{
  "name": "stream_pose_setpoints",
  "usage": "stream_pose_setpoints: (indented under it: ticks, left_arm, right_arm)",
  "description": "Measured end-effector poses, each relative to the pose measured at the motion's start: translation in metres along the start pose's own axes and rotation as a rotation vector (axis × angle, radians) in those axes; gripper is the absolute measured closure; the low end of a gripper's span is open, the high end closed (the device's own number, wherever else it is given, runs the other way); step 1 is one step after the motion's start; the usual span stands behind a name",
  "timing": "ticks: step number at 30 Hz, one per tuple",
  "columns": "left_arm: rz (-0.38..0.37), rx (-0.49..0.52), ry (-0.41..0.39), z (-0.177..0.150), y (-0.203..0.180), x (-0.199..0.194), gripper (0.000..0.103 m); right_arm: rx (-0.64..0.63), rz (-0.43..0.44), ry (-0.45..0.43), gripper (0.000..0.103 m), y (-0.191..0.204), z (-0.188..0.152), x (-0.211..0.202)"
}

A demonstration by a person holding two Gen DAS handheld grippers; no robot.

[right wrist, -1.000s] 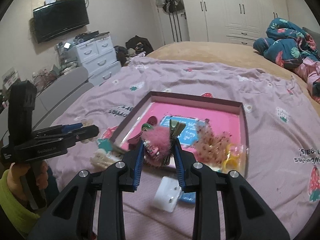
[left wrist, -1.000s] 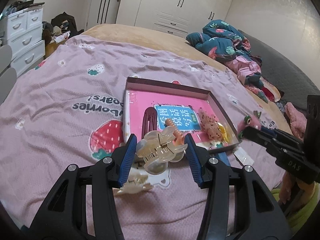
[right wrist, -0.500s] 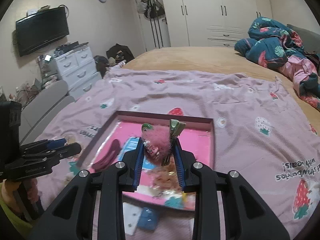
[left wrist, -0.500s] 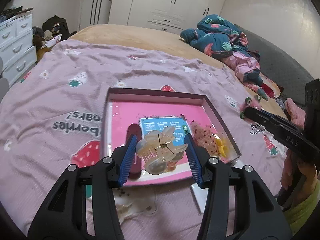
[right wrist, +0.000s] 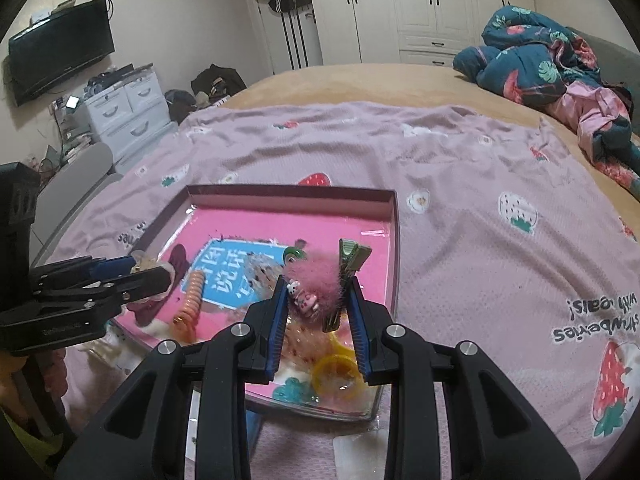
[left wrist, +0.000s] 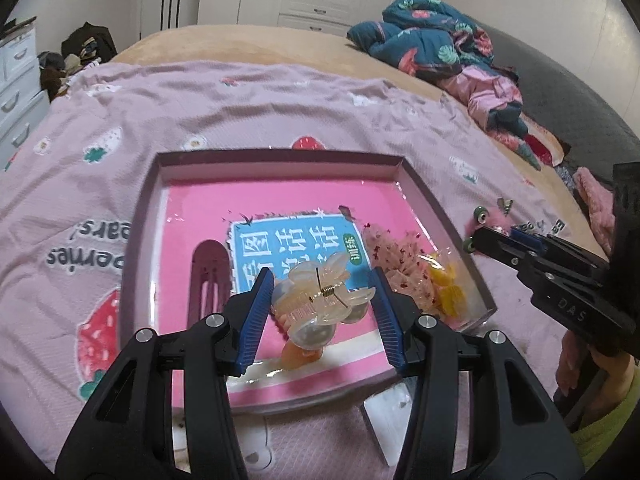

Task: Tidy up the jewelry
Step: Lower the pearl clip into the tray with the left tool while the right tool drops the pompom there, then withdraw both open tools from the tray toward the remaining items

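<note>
My left gripper [left wrist: 322, 300] is shut on a translucent beige claw clip [left wrist: 320, 300] and holds it over the near part of the pink tray [left wrist: 280, 158]. My right gripper [right wrist: 318, 298] is shut on a fuzzy pink hair clip [right wrist: 318, 280] with a green clip end, held over the tray's [right wrist: 288, 192] near right part. In the tray lie a maroon snap clip [left wrist: 210, 276], an orange spiral hair tie [right wrist: 190, 300], a pink glittery piece [left wrist: 394, 252] and yellow rings [right wrist: 336, 372]. The right gripper also shows in the left wrist view [left wrist: 496, 236], and the left gripper in the right wrist view [right wrist: 136, 270].
The tray sits on a pink strawberry-print blanket [right wrist: 480, 200] on a bed. A heap of blue and pink clothes [right wrist: 552, 68] lies at the far right. White packets [left wrist: 388, 420] lie just in front of the tray. White drawers [right wrist: 124, 116] stand left of the bed.
Both grippers have moved forward over the tray, each still holding its clip. The tray now looms larger and sits more centred in both views.
</note>
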State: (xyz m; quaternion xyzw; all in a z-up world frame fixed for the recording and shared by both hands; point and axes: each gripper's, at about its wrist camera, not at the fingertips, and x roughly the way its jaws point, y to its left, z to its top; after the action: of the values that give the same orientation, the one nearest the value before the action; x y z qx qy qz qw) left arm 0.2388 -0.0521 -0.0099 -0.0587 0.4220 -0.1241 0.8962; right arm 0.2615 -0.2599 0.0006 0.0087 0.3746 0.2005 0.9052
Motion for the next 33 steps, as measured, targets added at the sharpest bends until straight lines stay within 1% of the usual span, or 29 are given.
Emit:
stream_pose_setpoints:
  ticks: [6, 13, 15, 17, 21, 22, 23, 24, 26, 28, 30, 31, 32, 33]
  left_arm:
    - [0.000, -0.005, 0.053, -0.004, -0.001, 0.024, 0.062]
    - [0.014, -0.012, 0.076, -0.009, -0.001, 0.031, 0.062]
    - [0.012, -0.020, 0.076, -0.009, 0.001, 0.028, 0.060]
    - [0.013, -0.027, 0.067, -0.008, 0.002, 0.024, 0.053]
    - [0.039, -0.014, 0.059, -0.009, 0.000, 0.014, 0.051]
    - [0.040, -0.015, 0.056, -0.009, 0.000, 0.012, 0.049]
    - [0.038, -0.020, 0.052, -0.009, 0.001, 0.009, 0.045]
    - [0.035, -0.028, 0.043, -0.010, 0.001, 0.003, 0.044]
    - [0.037, -0.033, 0.031, -0.010, 0.002, -0.004, 0.042]
    - [0.040, -0.036, 0.024, -0.011, 0.000, -0.010, 0.039]
    - [0.042, -0.042, 0.016, -0.012, 0.001, -0.016, 0.036]
    - [0.045, -0.043, 0.012, -0.013, 0.001, -0.020, 0.035]
    - [0.051, -0.043, 0.007, -0.014, 0.000, -0.024, 0.030]
    - [0.050, -0.044, 0.000, -0.015, 0.000, -0.028, 0.027]
  right_arm:
    - [-0.008, -0.016, 0.026, 0.075, -0.003, -0.007, 0.012]
    - [0.008, -0.002, 0.057, 0.075, -0.008, -0.010, 0.025]
    - [0.011, 0.000, 0.061, 0.074, -0.008, -0.010, 0.026]
    - [0.014, 0.002, 0.063, 0.073, -0.009, -0.010, 0.026]
    - [0.021, 0.007, 0.071, 0.073, -0.010, -0.011, 0.028]
    - [0.019, 0.007, 0.072, 0.073, -0.009, -0.012, 0.029]
    - [0.018, 0.008, 0.070, 0.069, -0.009, -0.012, 0.029]
    - [0.019, 0.009, 0.069, 0.063, -0.009, -0.012, 0.028]
    - [0.023, 0.010, 0.062, 0.053, -0.009, -0.013, 0.026]
    - [0.026, 0.015, 0.057, 0.051, -0.009, -0.013, 0.024]
    - [0.029, 0.018, 0.049, 0.043, -0.008, -0.013, 0.020]
    - [0.033, 0.015, 0.040, 0.041, -0.008, -0.014, 0.016]
    - [0.035, 0.013, 0.032, 0.038, -0.008, -0.014, 0.012]
    - [0.040, 0.015, 0.023, 0.035, -0.008, -0.014, 0.008]
